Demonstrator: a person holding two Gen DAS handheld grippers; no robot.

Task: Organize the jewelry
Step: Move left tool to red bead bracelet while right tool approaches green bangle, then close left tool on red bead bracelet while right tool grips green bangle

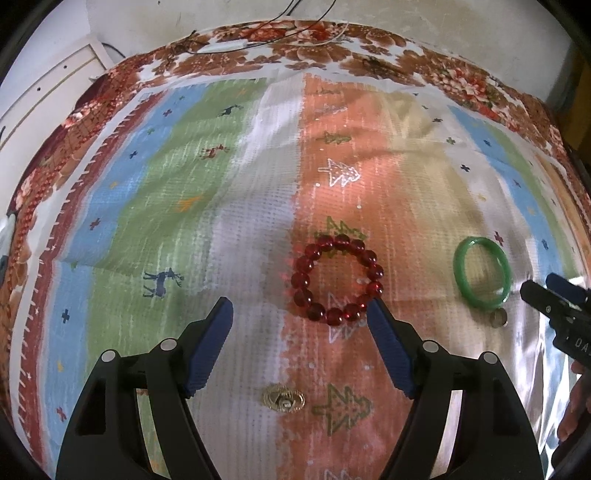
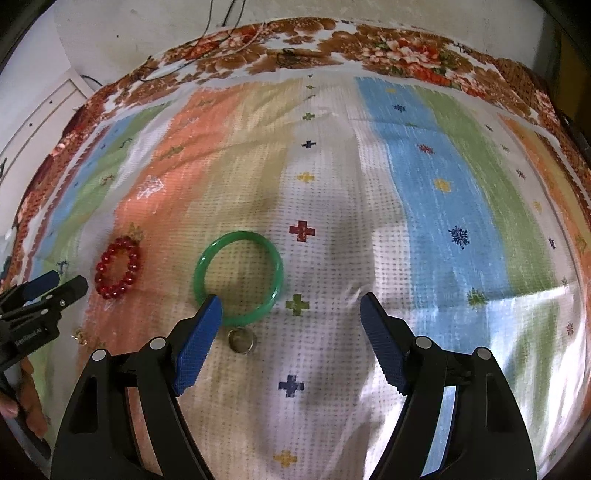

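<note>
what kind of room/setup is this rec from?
Probably a home room, not a lab: the jewelry lies on a striped woven cloth laid over a brown floral-print bedspread or tablecloth, with a white panelled cabinet and a scuffed plaster wall behind. Bed or table underneath: cannot tell.

The right gripper (image 2: pixel 291 306) fills the bottom of the frame, its blue-padded jaws spread wide with nothing between them. Just above the left pad lies a green bangle (image 2: pixel 238 277), flat on the striped cloth (image 2: pixel 424 221). A small metal ring (image 2: pixel 242 340) sits just below the bangle. A red bead bracelet (image 2: pixel 118 267) lies at centre left, near the left gripper (image 2: pixel 55 286) entering from the left edge.
</note>
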